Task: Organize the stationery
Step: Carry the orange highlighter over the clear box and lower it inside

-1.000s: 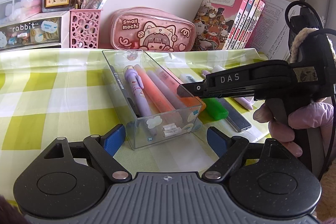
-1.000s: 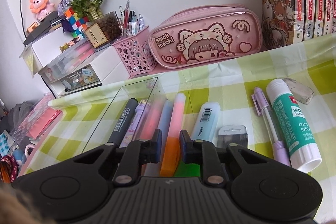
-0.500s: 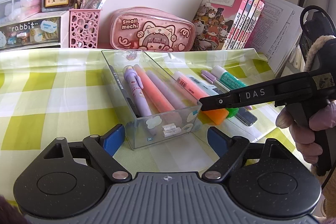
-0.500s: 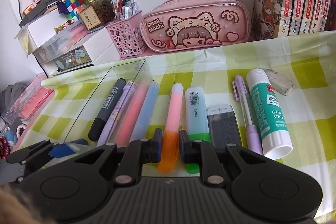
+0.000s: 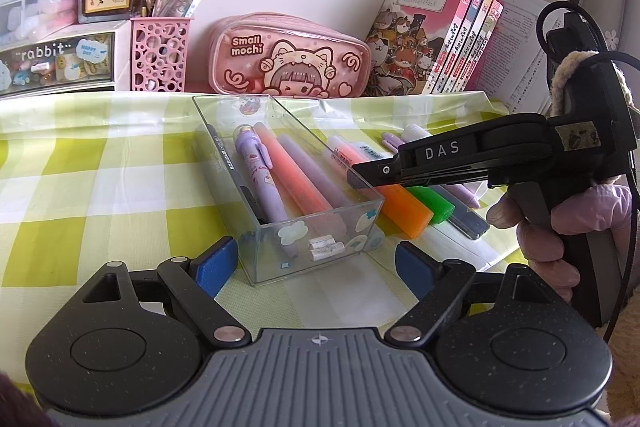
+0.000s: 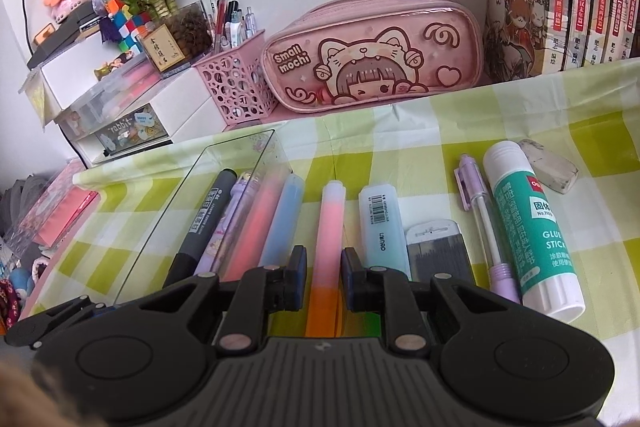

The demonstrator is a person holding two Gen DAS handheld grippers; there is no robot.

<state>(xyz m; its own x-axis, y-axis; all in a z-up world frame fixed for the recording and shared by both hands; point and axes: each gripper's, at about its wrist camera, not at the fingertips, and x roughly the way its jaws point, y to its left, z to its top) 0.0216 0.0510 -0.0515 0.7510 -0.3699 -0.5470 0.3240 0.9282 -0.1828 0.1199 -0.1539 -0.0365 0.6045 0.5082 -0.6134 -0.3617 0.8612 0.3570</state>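
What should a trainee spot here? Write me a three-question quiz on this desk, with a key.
1. Multiple choice: what lies between the fingers of the right gripper?
A. scissors
B. pink-orange highlighter
C. ruler
2. True or false: the left gripper is shut on the clear box.
3. Short answer: how many pens and markers lie inside the clear box?

Key
1. B
2. False: it is wide open, one finger on each side of the box's near end.
3. Four
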